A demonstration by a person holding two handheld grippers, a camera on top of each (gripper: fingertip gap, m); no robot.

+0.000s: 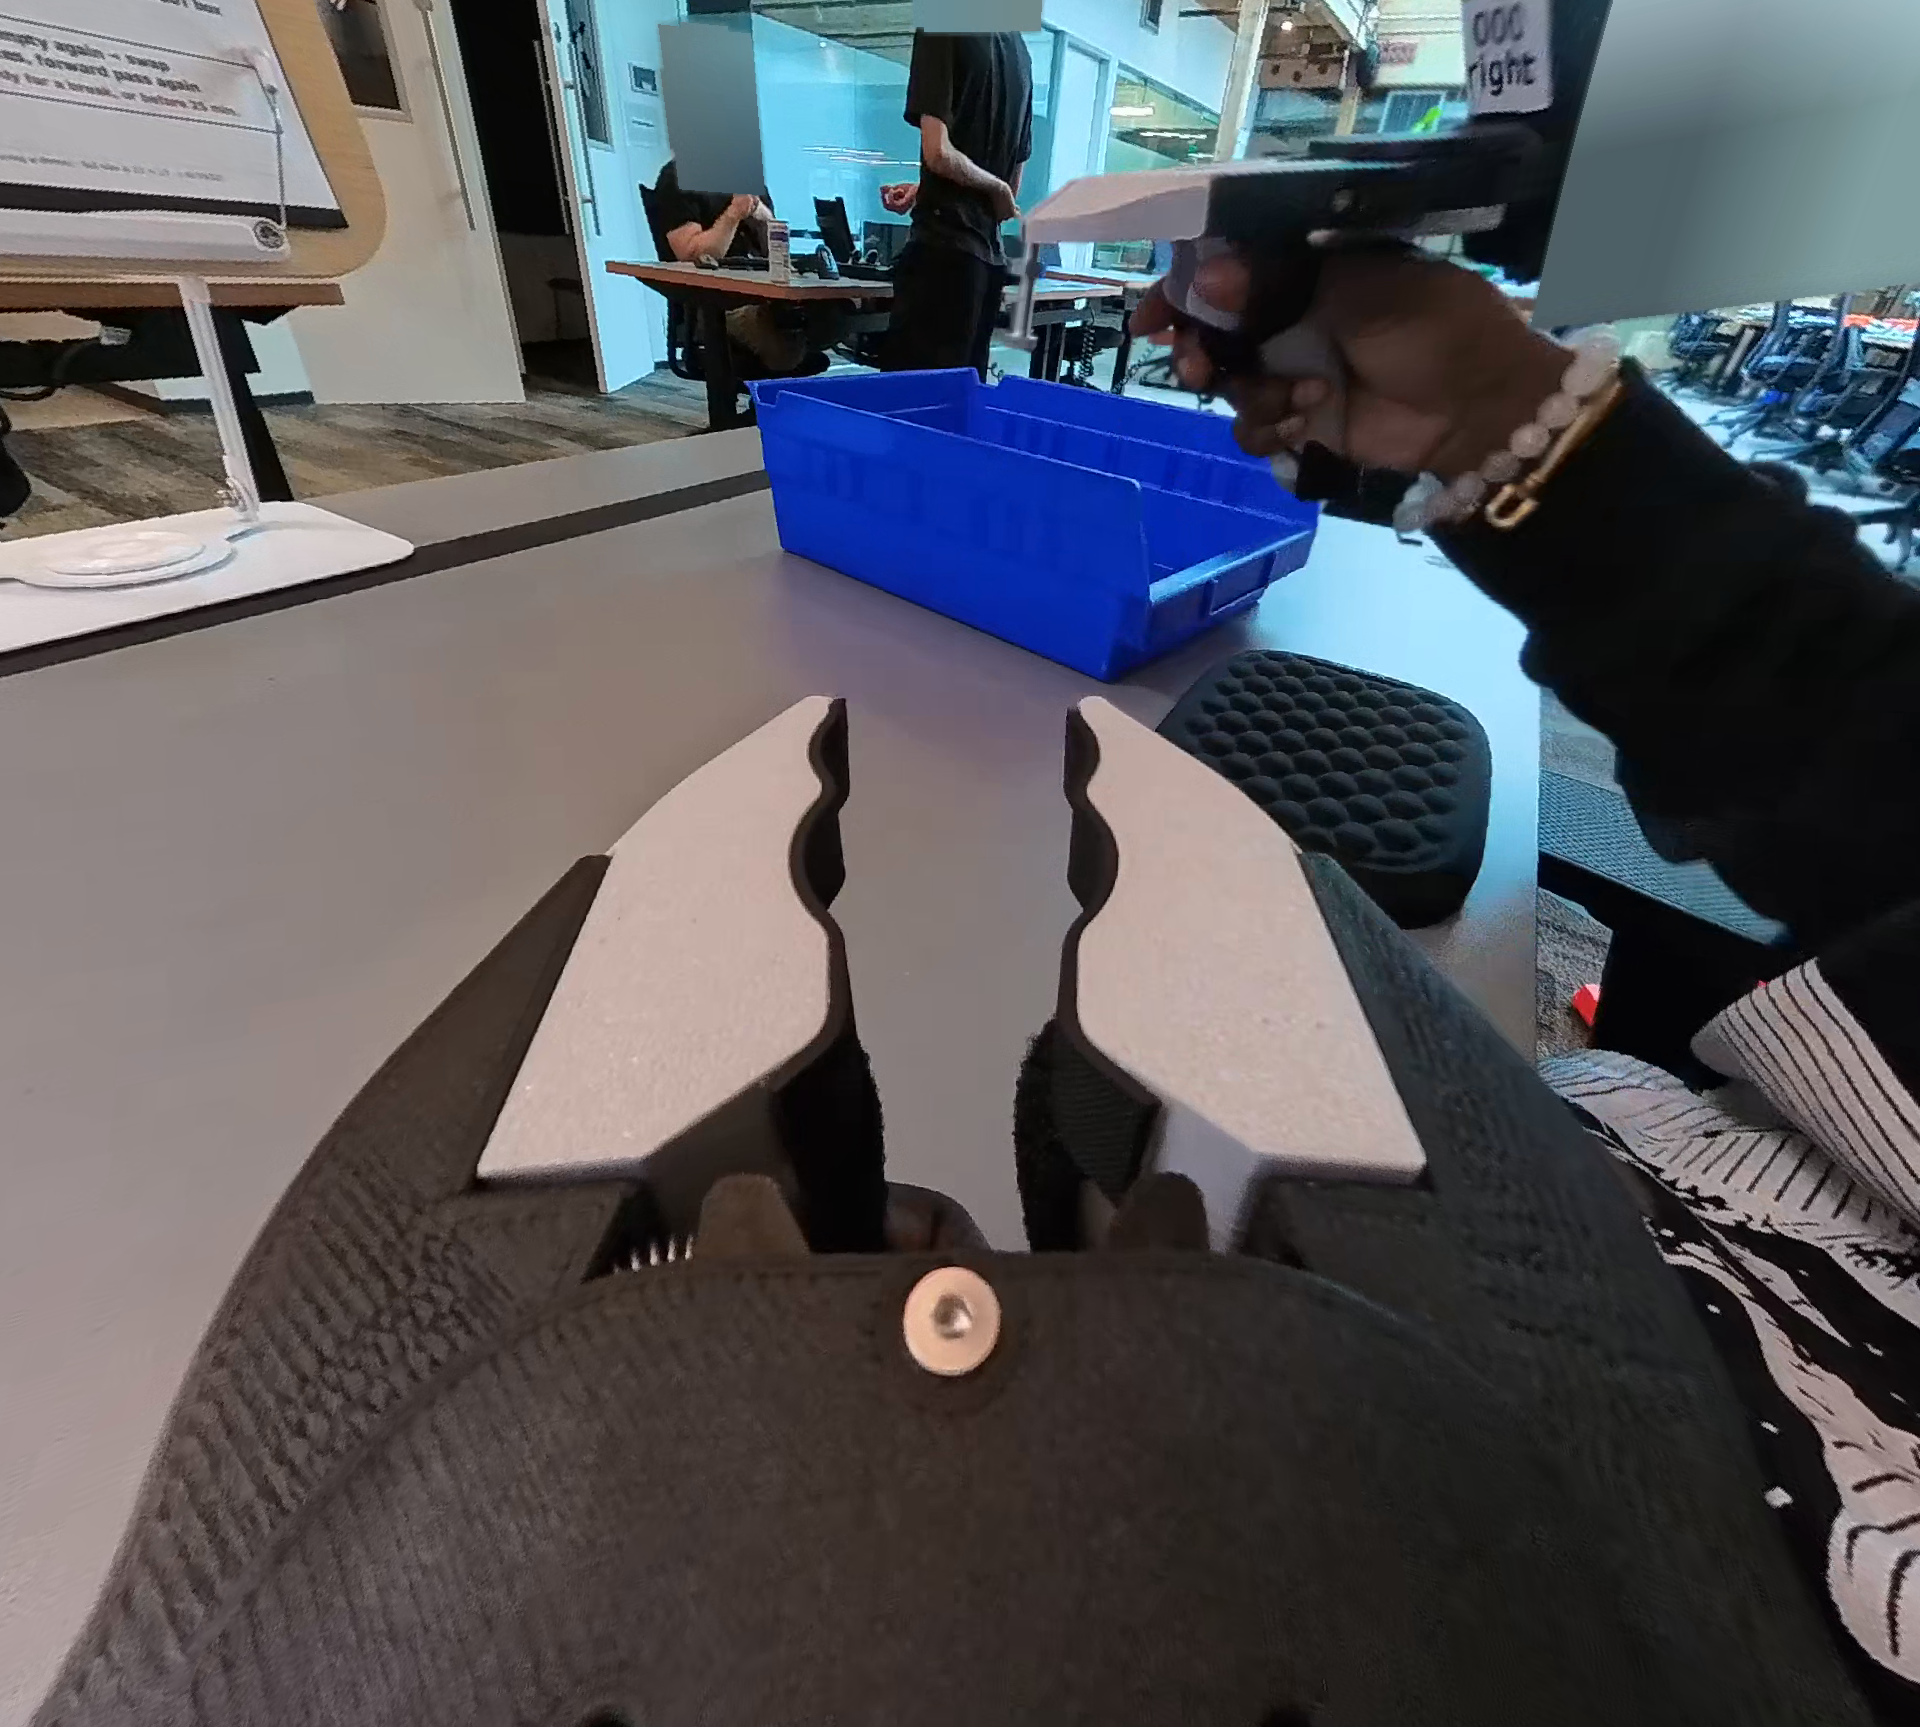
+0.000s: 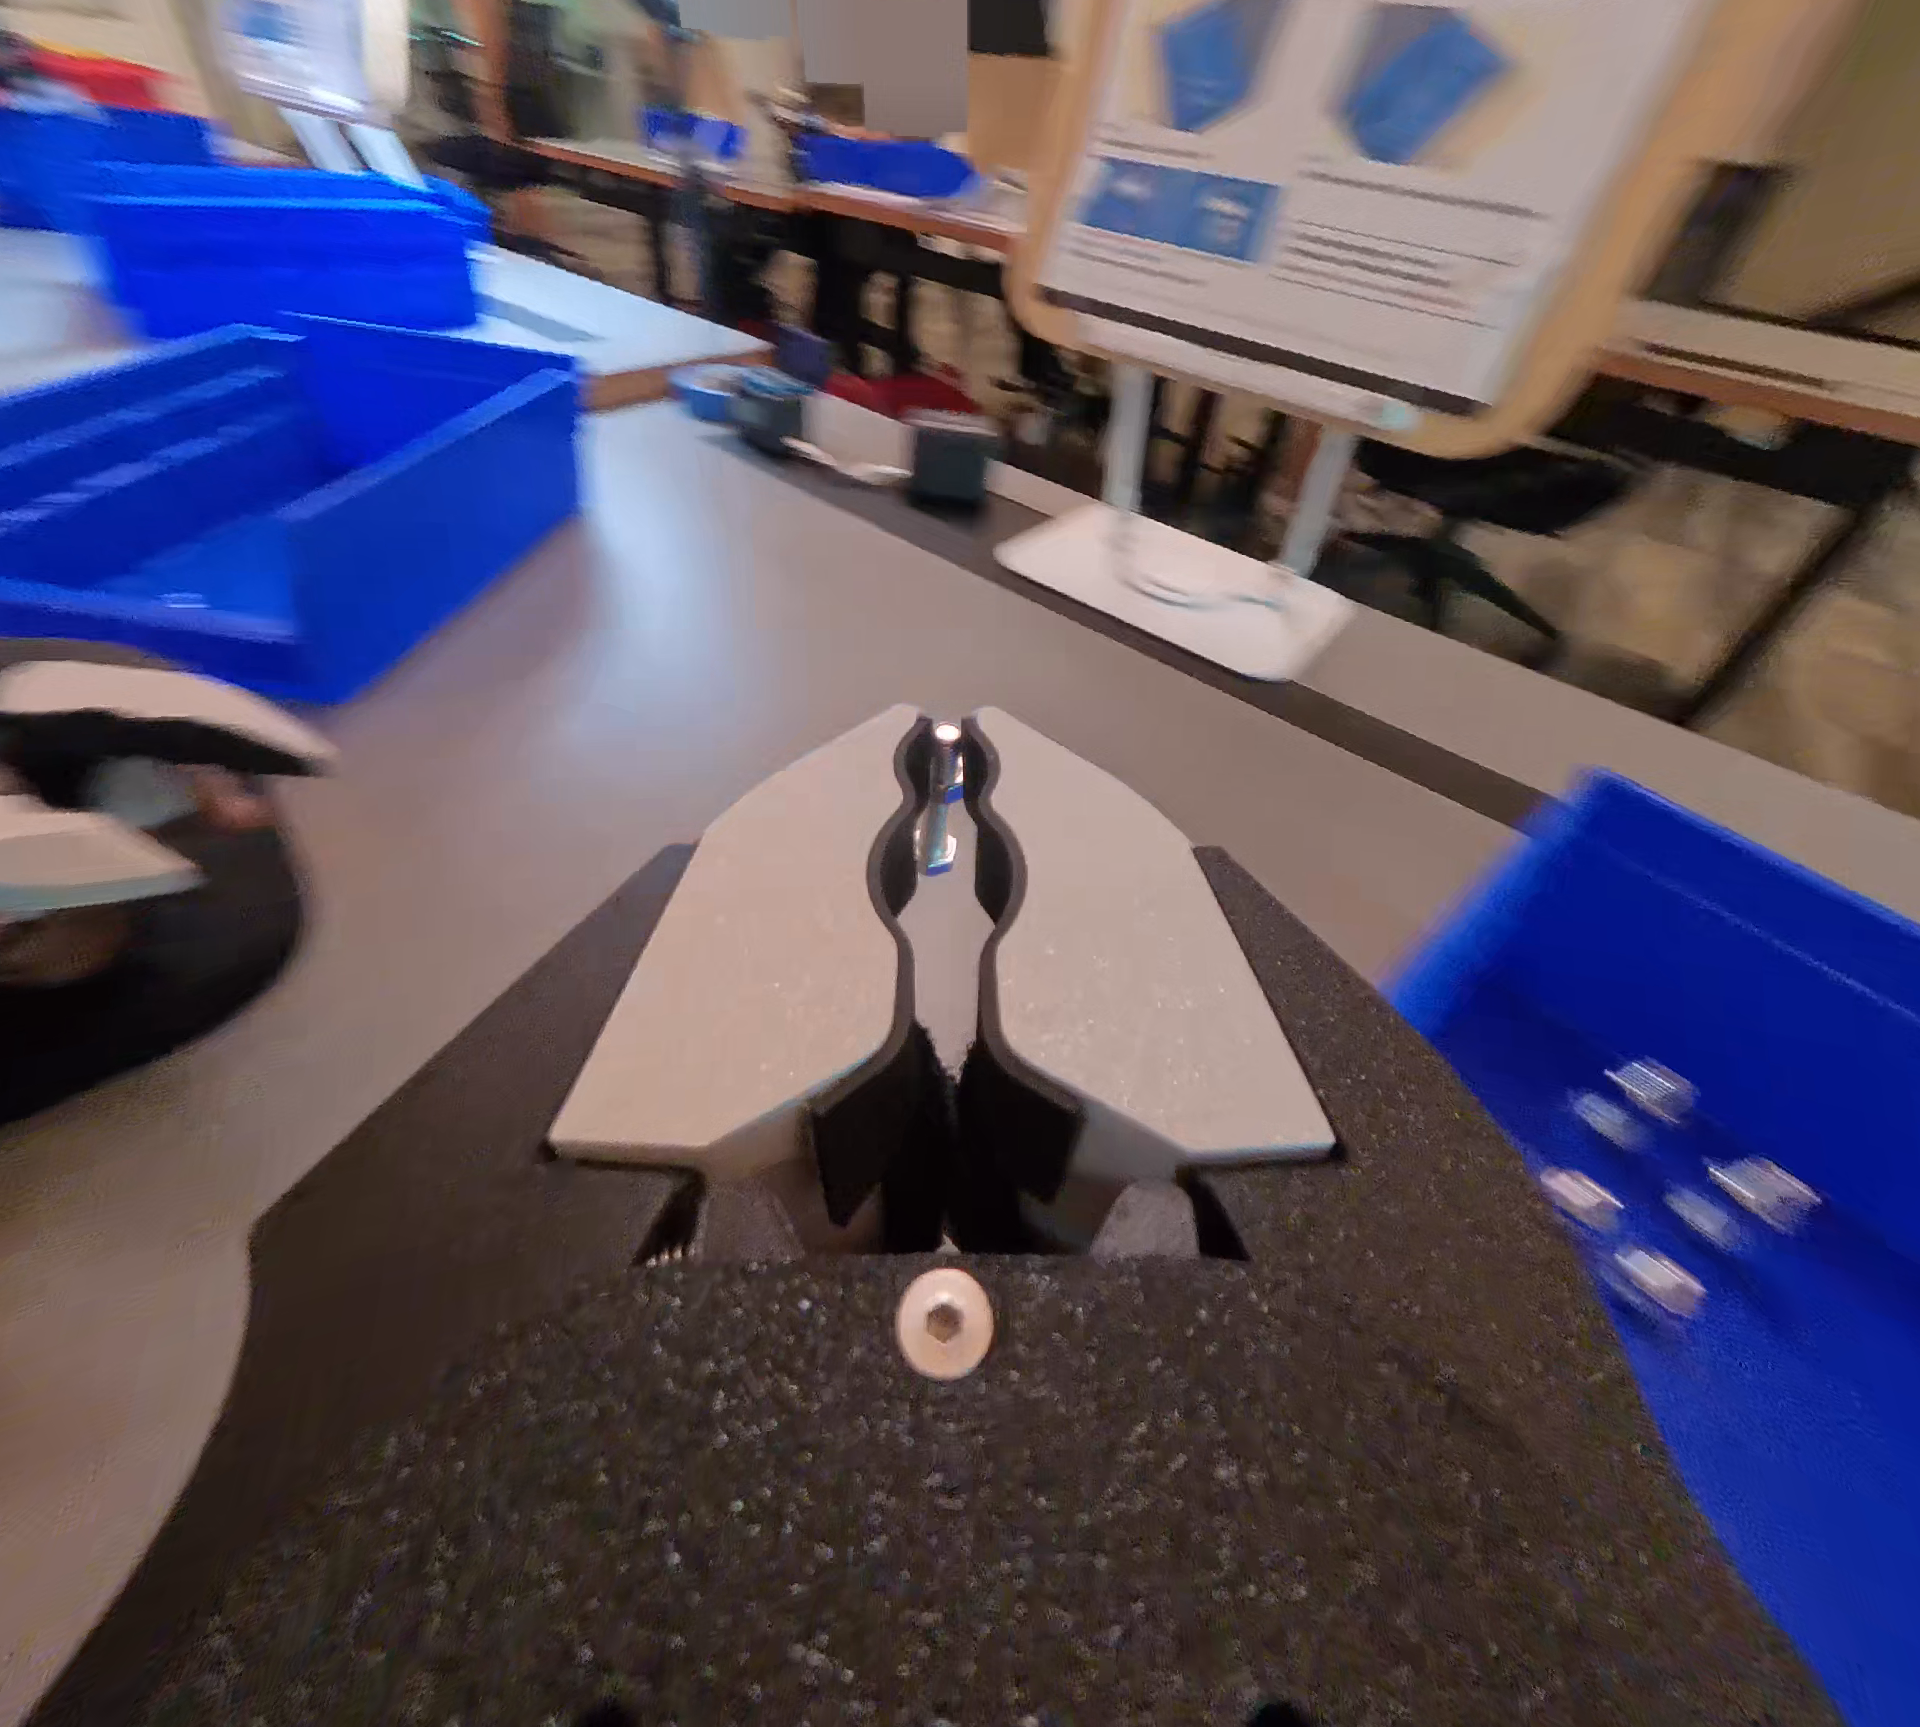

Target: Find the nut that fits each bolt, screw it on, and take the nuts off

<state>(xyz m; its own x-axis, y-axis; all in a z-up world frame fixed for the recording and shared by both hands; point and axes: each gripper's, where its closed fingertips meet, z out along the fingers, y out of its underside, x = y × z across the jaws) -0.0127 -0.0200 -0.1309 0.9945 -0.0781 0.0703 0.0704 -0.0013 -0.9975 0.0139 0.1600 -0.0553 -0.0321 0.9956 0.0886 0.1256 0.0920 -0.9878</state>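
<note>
Though the right wrist view is smeared by motion, its own fingers are sharp: the right gripper (image 2: 943,735) is nearly closed, its tips pinching the shank of a silver bolt (image 2: 938,804) that hangs down between them with its head lowest. In the left wrist view that same gripper is held high above the grey worktop (image 1: 416,794) by a hand (image 1: 1351,358), and the bolt dangles from its tip over the far end of the blue bin (image 1: 997,524); whether a nut sits on the thread is too small to tell. The bin stands toward the far right of the worktop, and its walls hide the inside from this low angle. The left gripper (image 1: 956,721) hovers over the middle of the worktop with its jaws spread wide and only bare surface between them. A black dimpled pad (image 1: 1340,773) lies at the right edge, partly covered by the left gripper's finger and a dark sleeve. In the right wrist view a second blue bin (image 2: 1558,898), cut off by the right border, holds several small silver pieces (image 2: 1673,1178) blurred beyond telling nuts from bolts. A sign on a white stand (image 2: 1174,576) sits at the far edge, its page cropped in both views.
</note>
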